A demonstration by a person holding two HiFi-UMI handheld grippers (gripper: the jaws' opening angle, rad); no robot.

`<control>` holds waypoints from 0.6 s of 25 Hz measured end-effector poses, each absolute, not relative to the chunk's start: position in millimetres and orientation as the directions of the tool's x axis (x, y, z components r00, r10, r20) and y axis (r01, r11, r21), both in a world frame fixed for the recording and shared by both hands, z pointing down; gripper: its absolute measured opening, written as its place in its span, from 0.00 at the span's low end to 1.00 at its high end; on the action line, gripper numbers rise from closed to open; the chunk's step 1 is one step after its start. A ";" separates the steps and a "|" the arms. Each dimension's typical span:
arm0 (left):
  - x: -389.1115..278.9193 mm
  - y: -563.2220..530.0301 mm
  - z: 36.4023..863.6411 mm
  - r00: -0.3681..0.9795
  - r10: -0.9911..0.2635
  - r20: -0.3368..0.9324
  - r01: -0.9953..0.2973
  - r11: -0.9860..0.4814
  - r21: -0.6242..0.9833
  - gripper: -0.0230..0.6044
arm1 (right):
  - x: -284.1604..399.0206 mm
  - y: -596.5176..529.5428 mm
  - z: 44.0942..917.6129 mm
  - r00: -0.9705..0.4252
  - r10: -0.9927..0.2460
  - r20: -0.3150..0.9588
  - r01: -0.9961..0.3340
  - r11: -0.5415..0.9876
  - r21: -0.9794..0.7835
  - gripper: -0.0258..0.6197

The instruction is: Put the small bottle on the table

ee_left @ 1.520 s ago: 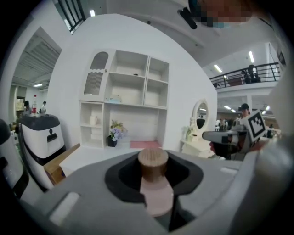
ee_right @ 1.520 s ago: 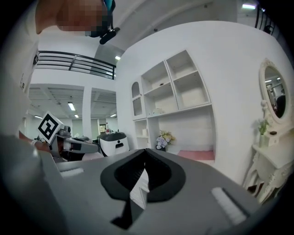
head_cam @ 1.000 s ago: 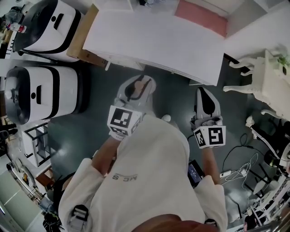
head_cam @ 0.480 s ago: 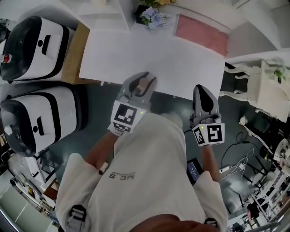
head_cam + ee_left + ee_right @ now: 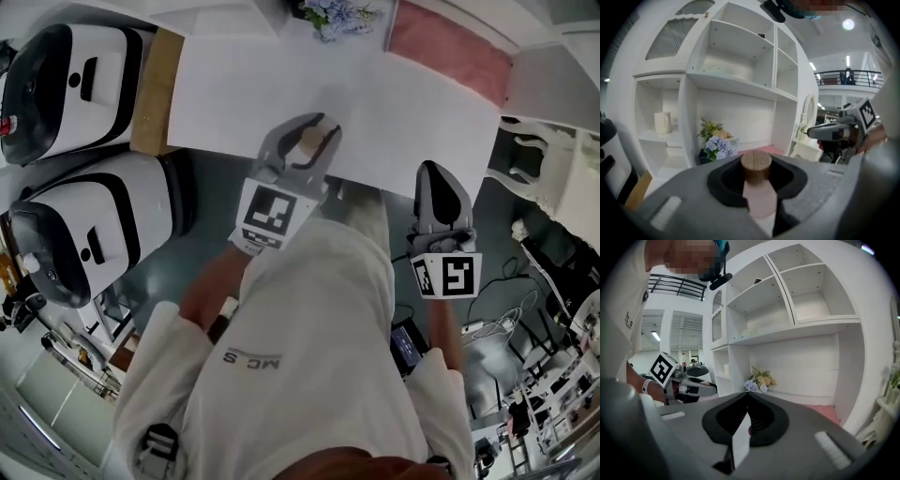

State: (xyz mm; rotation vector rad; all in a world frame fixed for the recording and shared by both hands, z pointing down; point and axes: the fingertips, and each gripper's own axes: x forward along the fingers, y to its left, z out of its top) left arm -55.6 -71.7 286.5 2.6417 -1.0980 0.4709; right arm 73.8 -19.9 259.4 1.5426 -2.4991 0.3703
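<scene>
Moved: we brought our left gripper (image 5: 307,131) from over the floor (image 5: 204,239) to the near edge of the table (image 5: 403,103) | left: pinching the small bottle (image 5: 757,187) | right gripper (image 5: 437,178): pressed together, empty

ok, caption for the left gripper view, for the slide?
Left gripper holds the small bottle by its pink body, wooden cap up, before a white shelf unit with flowers.

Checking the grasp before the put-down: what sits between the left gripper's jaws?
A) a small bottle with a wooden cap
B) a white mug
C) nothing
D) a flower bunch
A: the left gripper is shut on the small bottle, whose wooden cap shows between the jaws in its own view.
</scene>
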 end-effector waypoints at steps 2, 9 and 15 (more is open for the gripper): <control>-52.1 -80.7 299.1 0.660 -0.640 0.393 -0.722 -0.685 0.098 0.21 | 77.8 -26.7 269.7 -0.448 -0.848 0.283 -0.894 0.427 -0.133 0.04; -34.5 -110.9 343.9 0.643 -0.649 0.406 -0.731 -0.678 0.073 0.21 | 91.3 -46.0 302.5 -0.447 -0.842 0.302 -0.895 0.418 -0.157 0.04; -27.8 -137.4 404.6 0.634 -0.659 0.403 -0.745 -0.660 0.093 0.21 | 86.2 -62.3 342.3 -0.465 -0.829 0.311 -0.885 0.435 -0.165 0.04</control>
